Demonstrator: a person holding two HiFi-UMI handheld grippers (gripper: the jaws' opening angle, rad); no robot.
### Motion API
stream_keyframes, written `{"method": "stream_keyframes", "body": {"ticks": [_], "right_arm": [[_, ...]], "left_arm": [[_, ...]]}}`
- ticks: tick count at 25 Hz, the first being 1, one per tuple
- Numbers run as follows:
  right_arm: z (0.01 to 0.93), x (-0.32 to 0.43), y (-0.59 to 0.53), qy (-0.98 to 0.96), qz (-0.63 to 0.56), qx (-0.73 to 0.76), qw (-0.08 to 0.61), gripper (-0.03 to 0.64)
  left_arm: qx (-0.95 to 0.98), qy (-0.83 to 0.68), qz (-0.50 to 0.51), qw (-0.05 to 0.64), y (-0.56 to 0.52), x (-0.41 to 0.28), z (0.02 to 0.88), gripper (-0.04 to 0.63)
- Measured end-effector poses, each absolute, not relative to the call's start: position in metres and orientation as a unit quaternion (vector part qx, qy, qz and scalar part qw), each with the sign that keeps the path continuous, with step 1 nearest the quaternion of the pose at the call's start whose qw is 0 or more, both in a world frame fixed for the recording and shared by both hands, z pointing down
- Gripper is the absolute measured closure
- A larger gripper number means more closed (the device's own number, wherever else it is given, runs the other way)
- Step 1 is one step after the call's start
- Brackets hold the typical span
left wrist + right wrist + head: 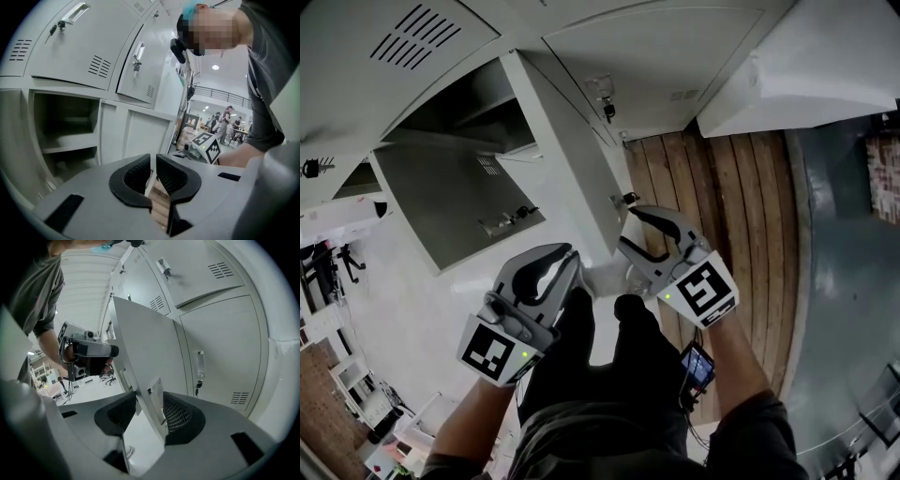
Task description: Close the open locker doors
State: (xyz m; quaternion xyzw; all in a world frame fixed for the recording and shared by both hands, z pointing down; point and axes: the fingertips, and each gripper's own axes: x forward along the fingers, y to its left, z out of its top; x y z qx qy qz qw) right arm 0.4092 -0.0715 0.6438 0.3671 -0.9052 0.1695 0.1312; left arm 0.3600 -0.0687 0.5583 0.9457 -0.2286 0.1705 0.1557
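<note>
Grey steel lockers (675, 56) fill the head view. One door (569, 159) hangs open over a wooden floor (741, 206), its free edge at the right gripper (630, 231). In the left gripper view, the left gripper (153, 161) has its fingers (136, 174) all but pressed together, empty, near an open compartment (65, 126). In the right gripper view, the door's edge stands between spread fingers, nearer the right-hand one.
</note>
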Motion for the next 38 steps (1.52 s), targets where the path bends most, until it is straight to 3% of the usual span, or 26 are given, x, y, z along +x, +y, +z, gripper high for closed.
{"method": "stream_keyframes", "body": {"ticks": [38], "right_arm": [[0.642, 0.279, -0.099, -0.902, 0.165, 0.373, 0.143, 0.485]], "left_arm": [[0.931, -0.273, 0.143, 0.197, -0.059, 0.221, 0.550, 0.554]]}}
